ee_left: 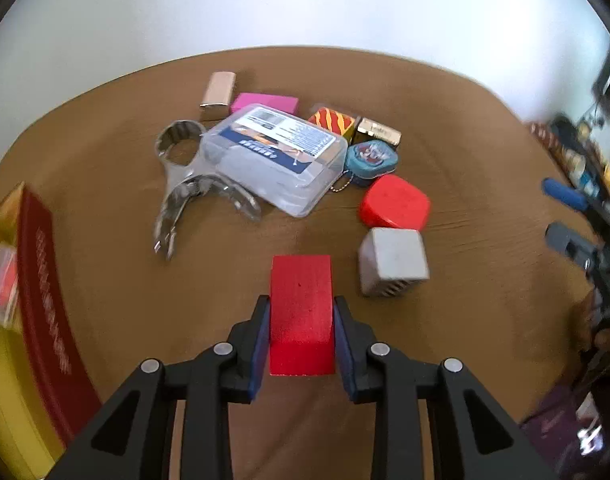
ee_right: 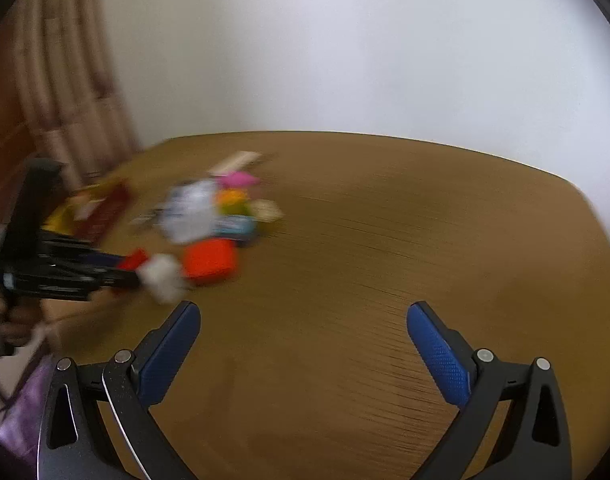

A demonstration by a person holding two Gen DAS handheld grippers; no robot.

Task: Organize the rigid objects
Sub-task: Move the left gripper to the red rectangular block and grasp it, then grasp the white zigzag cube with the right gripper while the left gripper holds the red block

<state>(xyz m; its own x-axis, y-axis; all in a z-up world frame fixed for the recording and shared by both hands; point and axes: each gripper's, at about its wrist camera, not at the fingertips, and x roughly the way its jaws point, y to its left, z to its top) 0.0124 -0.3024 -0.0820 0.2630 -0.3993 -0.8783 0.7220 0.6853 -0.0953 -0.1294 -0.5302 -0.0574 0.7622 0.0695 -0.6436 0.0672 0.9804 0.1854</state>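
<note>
Nearest, at the lower centre of the left wrist view, the left tool [ee_left: 301, 320] is clenched on a red block [ee_left: 301, 300], its blue pads pressed against the block's two long sides, a hold that looks meant for carrying it off to be sorted. Just up and right, a grey cube [ee_left: 393, 260] and a red rounded box [ee_left: 395, 202] sit loose on the brown surface [ee_left: 485, 160]. Farther back lies the unsorted heap: a clear plastic case [ee_left: 275, 156] leaning over metal wrenches [ee_left: 181, 176], with a pink block [ee_left: 265, 103] behind. A red and yellow box [ee_left: 33, 300] waits at the left edge, probably the destination. In the blurred right wrist view, the right tool [ee_right: 303, 344] is released, jaws spread wide over bare surface.
</note>
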